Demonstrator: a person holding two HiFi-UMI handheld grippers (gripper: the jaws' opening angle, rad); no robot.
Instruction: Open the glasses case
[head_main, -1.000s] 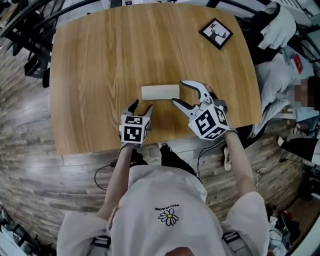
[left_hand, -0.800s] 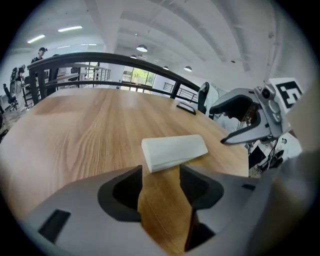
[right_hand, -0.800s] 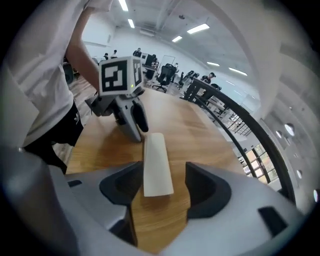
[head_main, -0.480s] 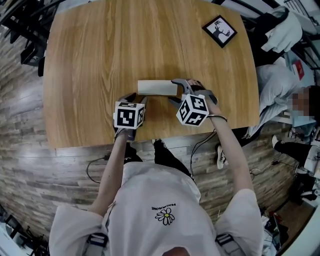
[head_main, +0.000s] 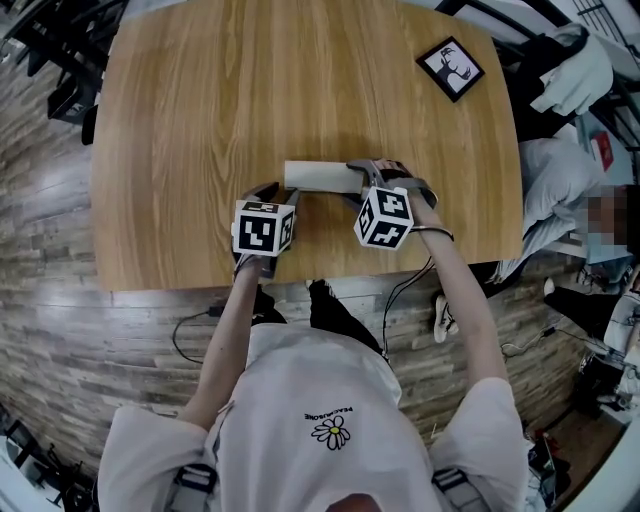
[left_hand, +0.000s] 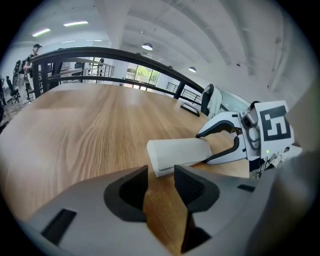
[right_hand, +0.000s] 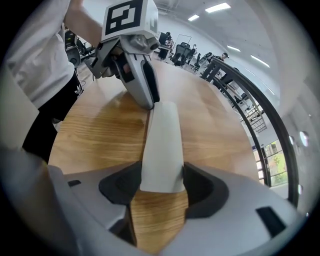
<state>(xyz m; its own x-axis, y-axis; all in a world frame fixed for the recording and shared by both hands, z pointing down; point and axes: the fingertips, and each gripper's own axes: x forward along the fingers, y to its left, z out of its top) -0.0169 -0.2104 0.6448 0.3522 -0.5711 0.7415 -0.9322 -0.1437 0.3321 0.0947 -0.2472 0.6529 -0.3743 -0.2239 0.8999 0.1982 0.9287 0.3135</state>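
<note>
The white glasses case (head_main: 318, 176) lies shut on the wooden table (head_main: 200, 120), long side left to right. My right gripper (head_main: 372, 180) points steeply down over its right end. In the right gripper view that end of the case (right_hand: 162, 145) sits between the wide-spread jaws of the right gripper (right_hand: 160, 185), which are not squeezing it. My left gripper (head_main: 280, 192) is at the case's near left corner. Its jaws are closing with nothing between them; in the left gripper view the case (left_hand: 177, 152) lies just beyond the tips of the left gripper (left_hand: 161, 177).
A small black-framed picture (head_main: 455, 68) lies at the table's far right corner. Clothes and a chair (head_main: 570, 70) stand beyond the right edge. The table's near edge runs just below both grippers, with wood floor around.
The right gripper has dropped from above the table onto the case's right end, jaws straddling it. The left gripper edged nearer the case's left end and its jaws narrowed.
</note>
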